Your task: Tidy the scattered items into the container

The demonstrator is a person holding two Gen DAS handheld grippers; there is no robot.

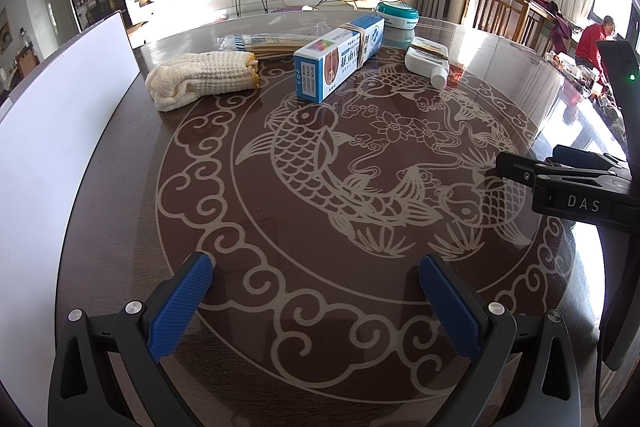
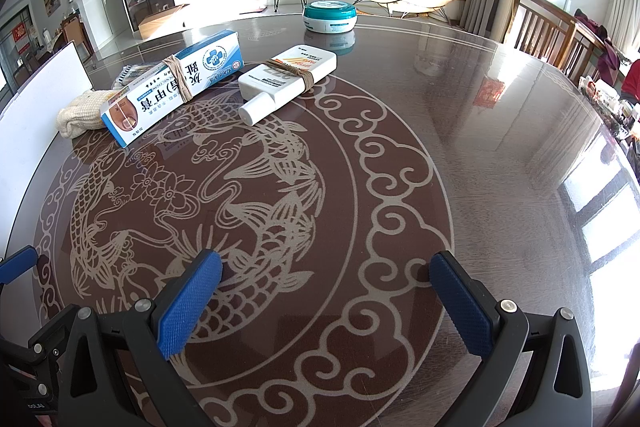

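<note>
**Both grippers empty over the table; all items outstanding**

The left gripper [image 1: 316,301] and right gripper [image 2: 326,301] hover low over the near part of the round table [image 2: 500,131], jaws spread wide, nothing between the blue pads. Judged: a ready stance ahead of a first pick.

5 items lie towards the far edge. The knitted gloves [image 1: 202,81] sit far-left, touching the bundle of sticks [image 1: 264,45] behind them. The blue-and-white box [image 1: 340,57], printed with Chinese characters and a toenail picture, is bound with twine, as is the white bottle [image 2: 288,79] beside it; its label is too small to read. The teal-lidded jar [image 2: 330,15] stands nearest the far edge.

The white container [image 1: 60,131] stands along the left edge, only its wall visible. The right gripper's body reads "DAS" in the left view.
</note>
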